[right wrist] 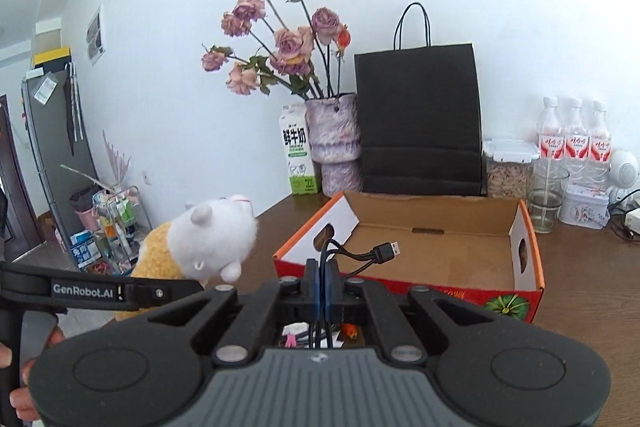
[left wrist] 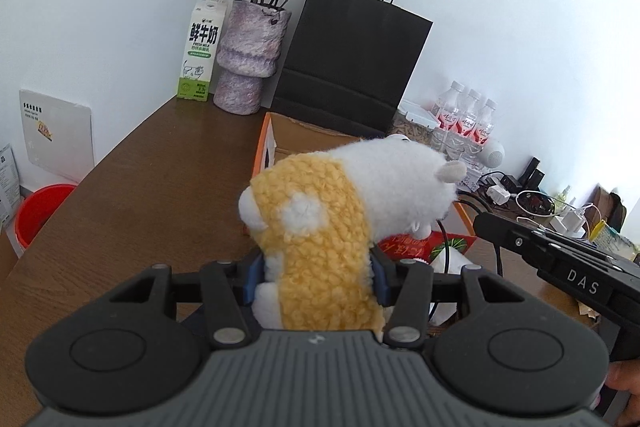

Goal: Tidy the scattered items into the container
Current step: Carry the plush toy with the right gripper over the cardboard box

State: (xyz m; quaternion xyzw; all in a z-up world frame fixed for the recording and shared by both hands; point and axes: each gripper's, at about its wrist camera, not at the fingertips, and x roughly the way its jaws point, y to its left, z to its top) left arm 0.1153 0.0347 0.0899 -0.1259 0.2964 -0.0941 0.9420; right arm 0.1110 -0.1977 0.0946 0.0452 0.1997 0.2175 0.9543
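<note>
A yellow and white plush toy (left wrist: 320,227) sits between the blue pads of my left gripper (left wrist: 316,277), which is shut on its body. The toy hangs above the table just in front of the orange cardboard box (left wrist: 276,135). In the right wrist view the plush toy (right wrist: 212,239) is left of the open box (right wrist: 532,247). My right gripper (right wrist: 323,275) is shut on a black USB cable (right wrist: 376,253), whose plug pokes out over the near wall of the box. Small pink and orange items (right wrist: 350,331) show below the right gripper's jaws.
Behind the box stand a black paper bag (right wrist: 416,123), a vase of dried roses (right wrist: 334,143) and a milk carton (right wrist: 298,159). Right of the box are a jar (right wrist: 508,171), a glass (right wrist: 548,199) and water bottles (right wrist: 574,143). A red bucket (left wrist: 40,215) stands beside the table.
</note>
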